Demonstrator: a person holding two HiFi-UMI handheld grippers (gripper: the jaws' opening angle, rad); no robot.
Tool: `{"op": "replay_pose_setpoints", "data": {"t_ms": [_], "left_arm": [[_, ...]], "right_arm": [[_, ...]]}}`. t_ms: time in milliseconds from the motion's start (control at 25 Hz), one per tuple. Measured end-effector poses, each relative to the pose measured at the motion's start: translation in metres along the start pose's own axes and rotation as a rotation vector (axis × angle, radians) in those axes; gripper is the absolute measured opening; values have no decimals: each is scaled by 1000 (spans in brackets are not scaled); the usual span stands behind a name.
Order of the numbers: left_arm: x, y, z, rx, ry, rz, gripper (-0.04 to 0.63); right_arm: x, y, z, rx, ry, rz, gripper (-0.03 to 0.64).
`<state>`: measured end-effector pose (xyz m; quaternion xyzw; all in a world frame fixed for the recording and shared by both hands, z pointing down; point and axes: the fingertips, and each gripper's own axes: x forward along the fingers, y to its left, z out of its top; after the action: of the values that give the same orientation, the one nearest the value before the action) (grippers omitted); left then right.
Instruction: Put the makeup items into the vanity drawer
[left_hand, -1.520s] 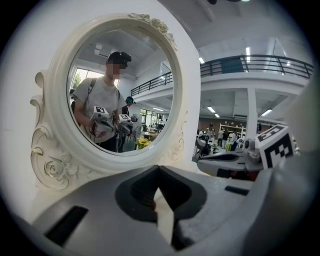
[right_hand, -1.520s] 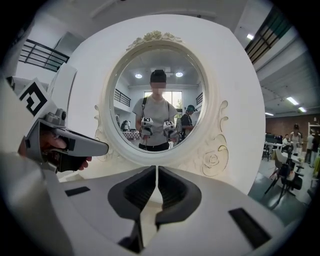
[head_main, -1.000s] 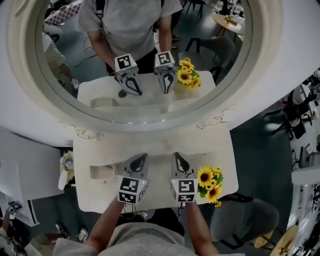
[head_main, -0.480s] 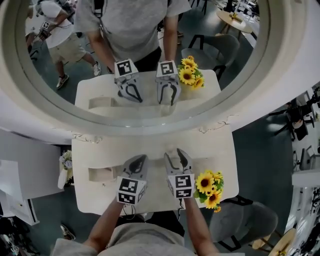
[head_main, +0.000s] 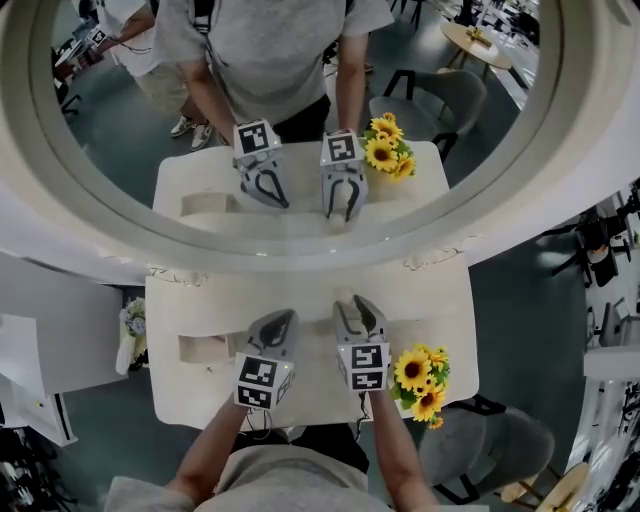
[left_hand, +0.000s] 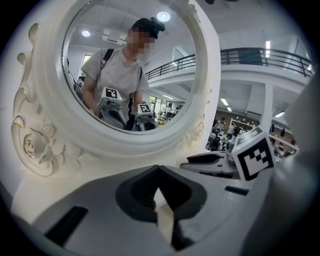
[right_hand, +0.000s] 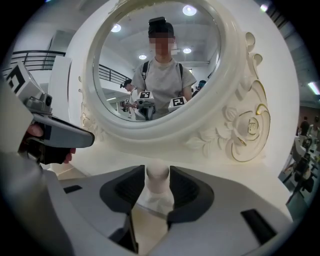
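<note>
In the head view the left claw (head_main: 277, 322) rests mid-frame on the white counter (head_main: 420, 300), right of the open drawer (head_main: 205, 347), while the right claw (head_main: 358, 308) flanks a small white makeup bottle (head_main: 346, 300) standing below the mirror (head_main: 300, 120). The left gripper view shows that claw clenched, its tips meeting. In the right gripper view, at lower centre, the jaws have just been closing and grasp the bottle's rounded cap

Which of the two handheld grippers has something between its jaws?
The right gripper: its jaws, just closing, hold a white round-topped bottle; the left gripper's jaws meet with nothing between.
</note>
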<state>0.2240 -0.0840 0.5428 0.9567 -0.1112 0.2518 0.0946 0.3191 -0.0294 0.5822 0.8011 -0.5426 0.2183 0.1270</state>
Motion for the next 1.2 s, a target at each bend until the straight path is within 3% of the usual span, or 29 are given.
{"op": "replay_pose_setpoints", "data": {"t_ms": [80, 600, 880, 1200], "left_arm": [[-1, 1, 0, -1, -1, 3, 0], [-31, 13, 14, -6, -55, 45, 0], [-67, 24, 19, -18, -98, 96, 0], [-120, 52, 9, -58, -132, 199, 0]], "right_arm": [[0, -2, 0, -5, -5, -8, 144], [-20, 17, 33, -53, -73, 12, 130], [-41, 55, 56, -89, -133, 69, 129], [-47, 122, 71, -135, -167, 191, 127]]}}
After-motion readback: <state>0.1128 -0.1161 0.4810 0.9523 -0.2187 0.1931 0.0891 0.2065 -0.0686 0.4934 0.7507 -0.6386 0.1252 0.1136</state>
